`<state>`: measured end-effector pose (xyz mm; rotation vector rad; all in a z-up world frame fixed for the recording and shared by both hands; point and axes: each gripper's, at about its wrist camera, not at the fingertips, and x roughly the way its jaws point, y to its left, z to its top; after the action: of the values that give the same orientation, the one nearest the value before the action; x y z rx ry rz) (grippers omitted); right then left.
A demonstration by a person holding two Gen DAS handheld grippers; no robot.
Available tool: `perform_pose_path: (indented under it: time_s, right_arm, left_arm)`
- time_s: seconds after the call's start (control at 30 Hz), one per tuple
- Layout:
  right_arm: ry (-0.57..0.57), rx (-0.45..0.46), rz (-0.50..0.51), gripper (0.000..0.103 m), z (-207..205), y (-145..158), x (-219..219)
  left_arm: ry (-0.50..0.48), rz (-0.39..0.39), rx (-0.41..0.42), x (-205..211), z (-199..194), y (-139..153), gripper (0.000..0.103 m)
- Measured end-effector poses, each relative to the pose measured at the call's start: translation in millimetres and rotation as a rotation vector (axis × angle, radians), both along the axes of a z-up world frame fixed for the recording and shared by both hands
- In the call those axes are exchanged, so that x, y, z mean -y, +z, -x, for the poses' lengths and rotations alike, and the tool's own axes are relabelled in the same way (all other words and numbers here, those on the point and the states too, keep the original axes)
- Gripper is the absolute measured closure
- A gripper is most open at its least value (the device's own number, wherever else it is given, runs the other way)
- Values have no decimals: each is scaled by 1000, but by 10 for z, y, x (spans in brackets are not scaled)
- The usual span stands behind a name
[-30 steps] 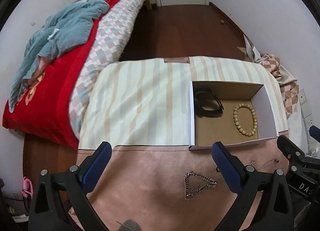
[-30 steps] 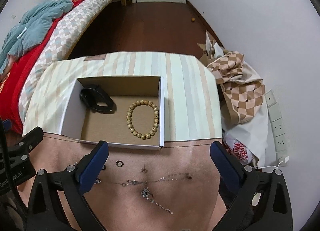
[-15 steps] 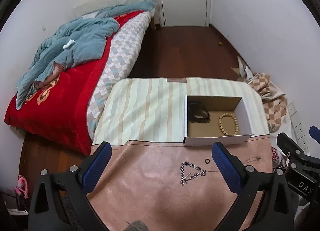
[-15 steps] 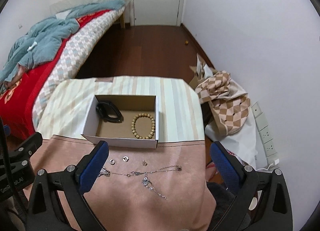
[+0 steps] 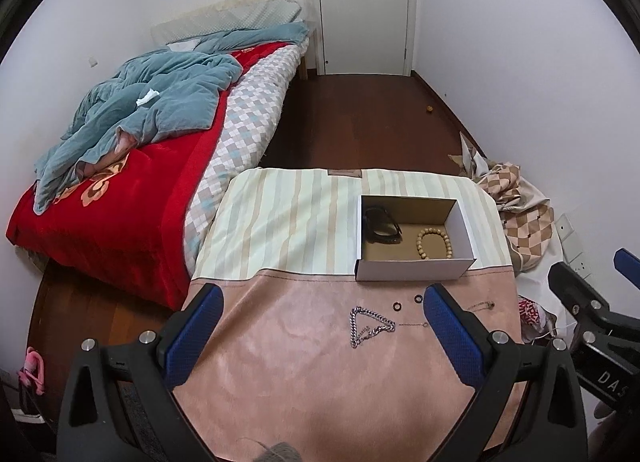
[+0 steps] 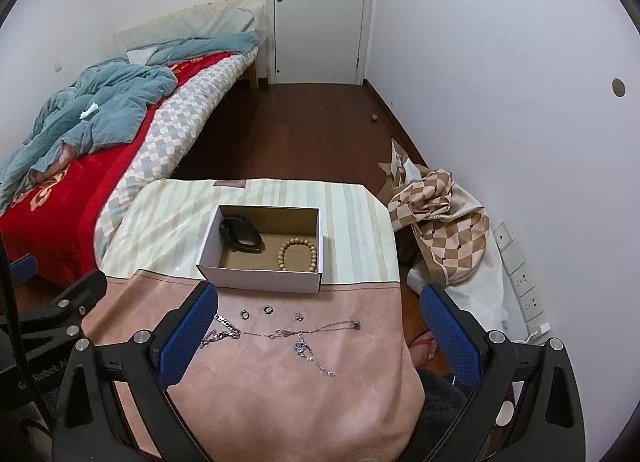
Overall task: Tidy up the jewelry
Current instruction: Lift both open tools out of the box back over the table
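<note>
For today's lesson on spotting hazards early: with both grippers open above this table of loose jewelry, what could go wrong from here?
1. The thin necklace lies spread in loops near the two small rings; lifting it could snag or drag them.
2. The rings are tiny and flat on the pink cloth, so wide jaws may slip off them.
3. The box already holds a bead bracelet; a dropped chain might tangle with it.

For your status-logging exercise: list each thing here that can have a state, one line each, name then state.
Box: open, holds two bracelets.
Door: closed.
Left gripper: open, empty.
Right gripper: open, empty.
Chain: loose on the cloth, outside the box.
Necklace: spread out on the cloth.
</note>
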<state>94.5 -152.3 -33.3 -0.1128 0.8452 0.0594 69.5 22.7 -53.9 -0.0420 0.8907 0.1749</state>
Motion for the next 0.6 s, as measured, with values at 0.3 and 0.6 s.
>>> perform_pose_path:
  time_s: [0.3,0.6]
  right_arm:
    - [-27,-96,-98,1,50,-466,221]
    - [-112,-286,-143,3,-7,-1627,580]
  left_arm:
    - [58,3,-81,-98,67,-630,1]
    - [61,-3,-259,-108,-58,-1541,1]
